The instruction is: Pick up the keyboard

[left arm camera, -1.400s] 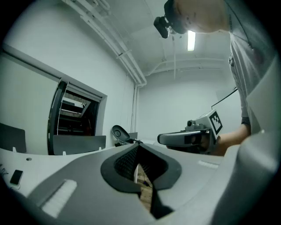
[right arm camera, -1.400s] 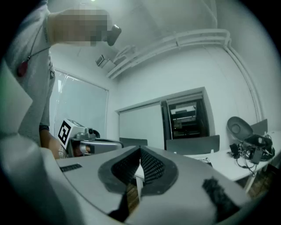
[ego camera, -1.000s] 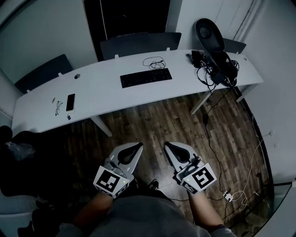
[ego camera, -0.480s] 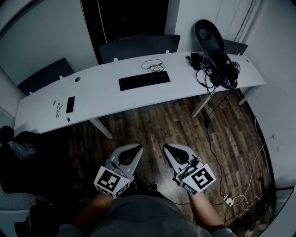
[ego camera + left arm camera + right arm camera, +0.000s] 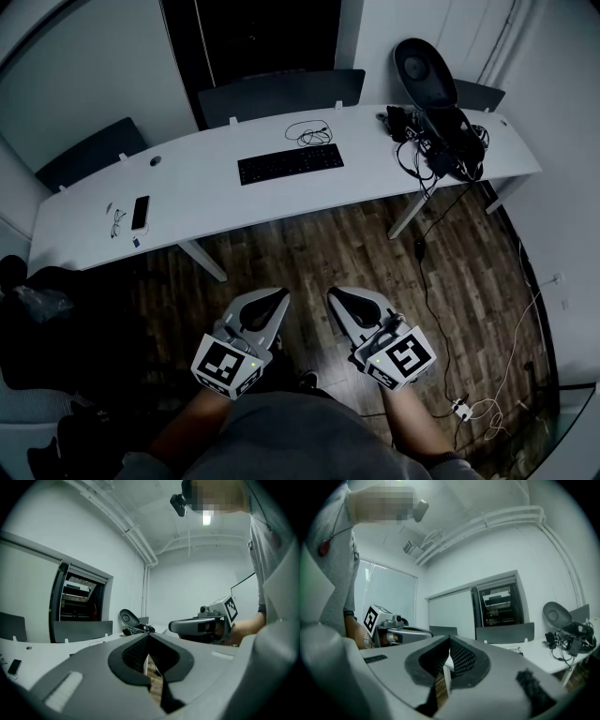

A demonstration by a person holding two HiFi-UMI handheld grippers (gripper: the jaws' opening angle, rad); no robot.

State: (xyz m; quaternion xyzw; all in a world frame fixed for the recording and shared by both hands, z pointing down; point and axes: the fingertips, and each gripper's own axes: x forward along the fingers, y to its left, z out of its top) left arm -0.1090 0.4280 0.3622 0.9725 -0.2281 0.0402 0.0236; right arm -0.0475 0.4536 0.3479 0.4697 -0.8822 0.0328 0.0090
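Note:
A black keyboard [image 5: 290, 163] lies flat near the middle of the long white desk [image 5: 216, 202], far ahead of both grippers. My left gripper [image 5: 278, 294] and right gripper [image 5: 334, 294] hover side by side over the wood floor, well short of the desk, both shut with nothing between the jaws. In the left gripper view the left gripper [image 5: 149, 637] points level at the desk, and the right gripper [image 5: 201, 625] shows off to its right. The right gripper [image 5: 449, 641] in its own view also points level toward the desk [image 5: 520, 651].
On the desk a phone [image 5: 141, 212] and glasses [image 5: 117, 221] lie at the left, a coiled cable [image 5: 310, 132] sits behind the keyboard, and a heap of dark gear and cables [image 5: 436, 141] fills the right end. Chairs [image 5: 281, 94] stand behind. Cables trail across the floor [image 5: 497, 366] at the right.
Both grippers have edged forward toward the desk together, staying shut. The keyboard has not moved on the desk.

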